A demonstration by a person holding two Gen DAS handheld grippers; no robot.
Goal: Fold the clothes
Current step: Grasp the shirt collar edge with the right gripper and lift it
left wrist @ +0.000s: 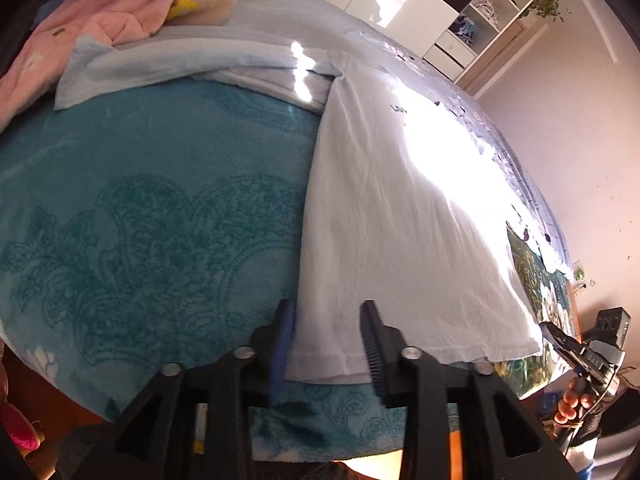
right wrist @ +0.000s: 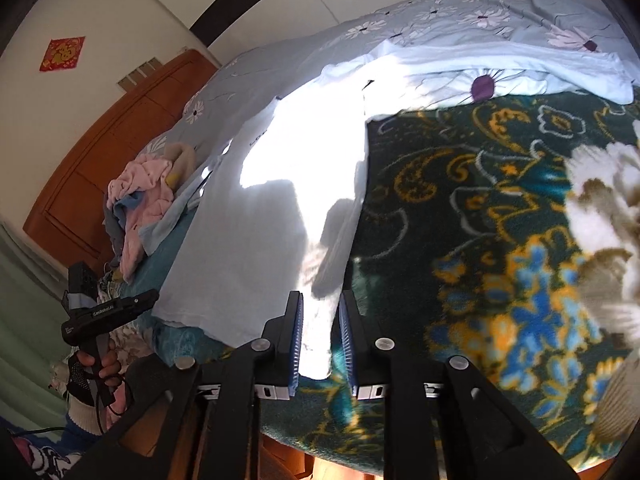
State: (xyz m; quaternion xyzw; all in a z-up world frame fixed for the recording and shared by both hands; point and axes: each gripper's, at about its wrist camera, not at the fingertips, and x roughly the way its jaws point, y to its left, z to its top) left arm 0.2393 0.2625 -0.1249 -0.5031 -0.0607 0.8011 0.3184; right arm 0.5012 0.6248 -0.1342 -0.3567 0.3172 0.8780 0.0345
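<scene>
Left gripper (left wrist: 328,344): jaws parted, straddling the near left corner of the white garment (left wrist: 392,216) at its hem, blue-padded finger (left wrist: 282,344) on the teal blanket (left wrist: 140,208) side, the other over the cloth — gripping nothing as far as can be seen. Right gripper (right wrist: 320,336): jaws likewise apart, narrower gap, poised at the near right corner of the same hem, where white cloth meets the dark flowered blanket (right wrist: 500,220). No pinch visible on either side.

Garment lying flat along the bed, long and narrow, hem at the near edge, far end running into hard sunlight where detail washes out. Both long edges straight, possibly sides turned in already, though impossible to confirm. Beyond it, on the far left, a light blue cloth (left wrist: 160,68) and a heap of pink clothes (left wrist: 120,12) against the wooden headboard (right wrist: 120,140).

Risks from here, as a judgement: closing too shallow and catching only the top layer, so that the lower layer drags and the fold skews; closing too deep and nipping the plush blanket along with the hem; lifting the two corners unevenly — one hand ahead of the other — leaving a crooked crease. Glare at the far end also likely to hide where the hem should land.
</scene>
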